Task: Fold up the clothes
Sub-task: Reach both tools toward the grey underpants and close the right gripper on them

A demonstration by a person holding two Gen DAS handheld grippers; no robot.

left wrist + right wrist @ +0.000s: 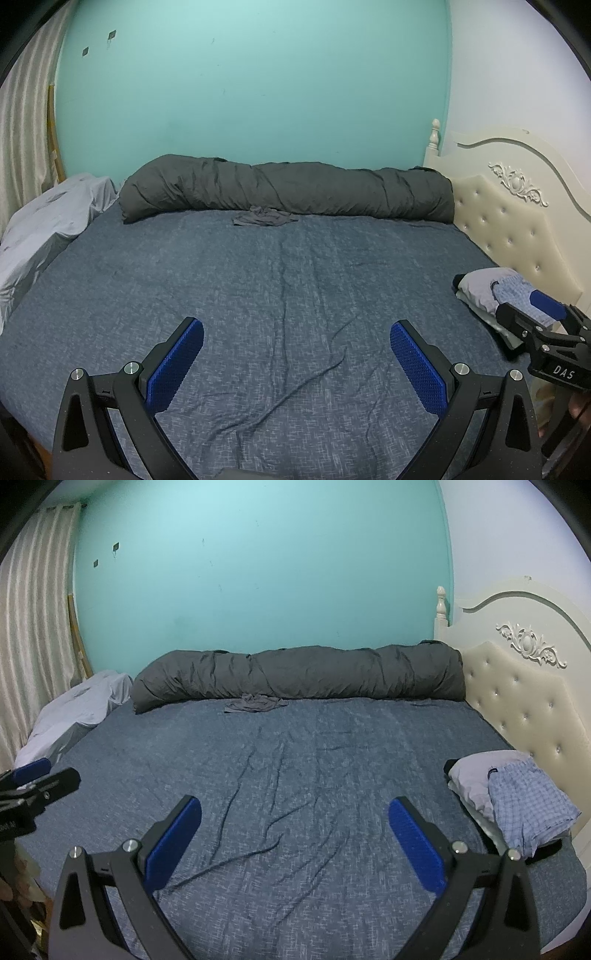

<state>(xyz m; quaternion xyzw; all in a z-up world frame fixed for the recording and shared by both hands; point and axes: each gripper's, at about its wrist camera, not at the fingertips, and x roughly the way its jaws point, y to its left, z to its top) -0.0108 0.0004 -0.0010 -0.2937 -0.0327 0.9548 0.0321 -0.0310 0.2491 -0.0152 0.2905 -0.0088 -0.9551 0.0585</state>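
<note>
both tongs, left gripper [296, 363] and right gripper [294, 843], hang apart and empty over the bed [295, 280]. the crumpled grey garment [264, 217] lies far back against the rolled duvet [288, 192]; folded pile [513, 797] sits right. best reach in, pinch two corners, drag it forward flat.

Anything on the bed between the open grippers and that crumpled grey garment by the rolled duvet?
Nothing: only bare, wrinkled blue sheet lies between the grippers and the grey garment, clearest in the right wrist view.

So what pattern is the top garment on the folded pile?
Blue-and-white check on the top garment, clearest in the right wrist view.
</note>
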